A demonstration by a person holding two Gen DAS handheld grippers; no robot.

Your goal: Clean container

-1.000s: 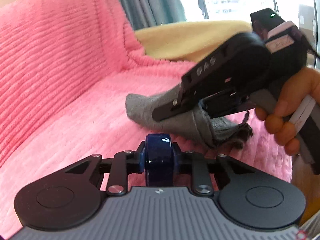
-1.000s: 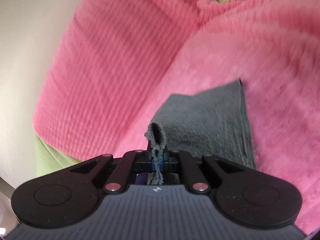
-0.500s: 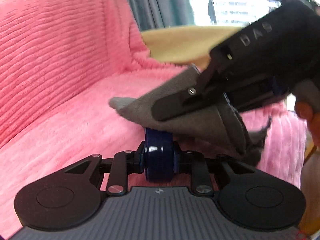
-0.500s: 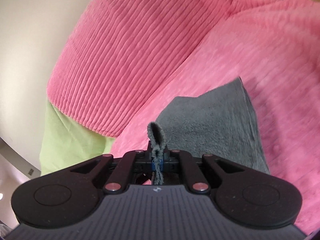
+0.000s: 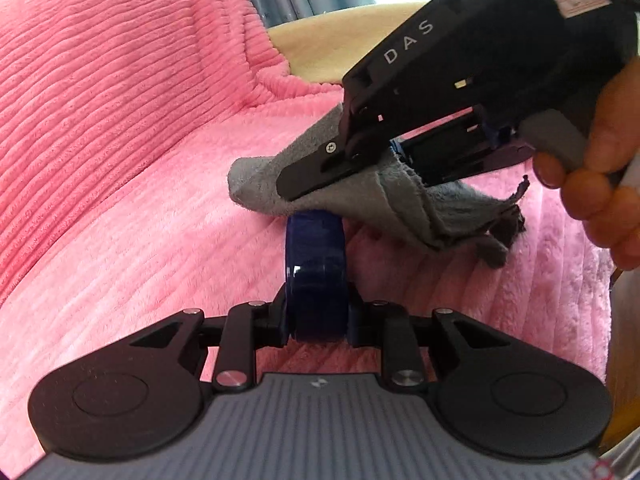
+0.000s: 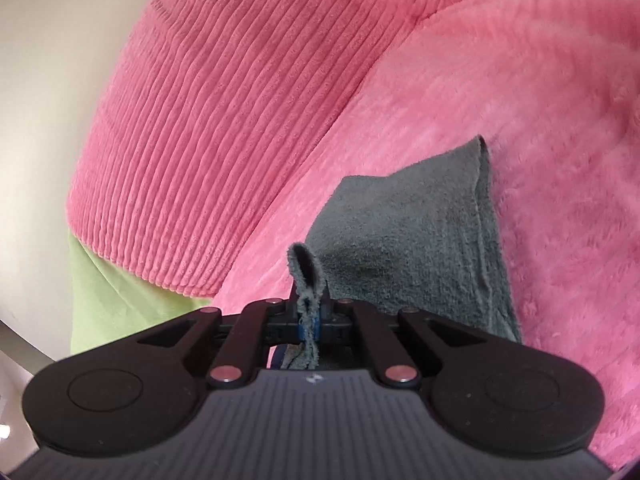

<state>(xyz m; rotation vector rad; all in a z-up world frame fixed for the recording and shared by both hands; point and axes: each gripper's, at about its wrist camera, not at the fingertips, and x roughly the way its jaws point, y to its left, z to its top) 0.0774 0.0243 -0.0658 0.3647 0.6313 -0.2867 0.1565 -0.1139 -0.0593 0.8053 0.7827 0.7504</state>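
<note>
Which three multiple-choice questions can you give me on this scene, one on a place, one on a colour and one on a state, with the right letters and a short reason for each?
1. Where is the grey cloth?
A. on top of the container
B. under the blanket
C. on the floor

2. What colour is the container?
A. yellow
B. dark blue
C. white

3. How is the right gripper?
A. wide open
B. shut on the cloth
C. shut on the container

Answers:
1 A: the cloth lies against the container's top edge.
2 B: its shiny wall is dark blue.
3 B: a fold of cloth is pinched between its fingers. The left gripper holds the container over the pink blanket.
</note>
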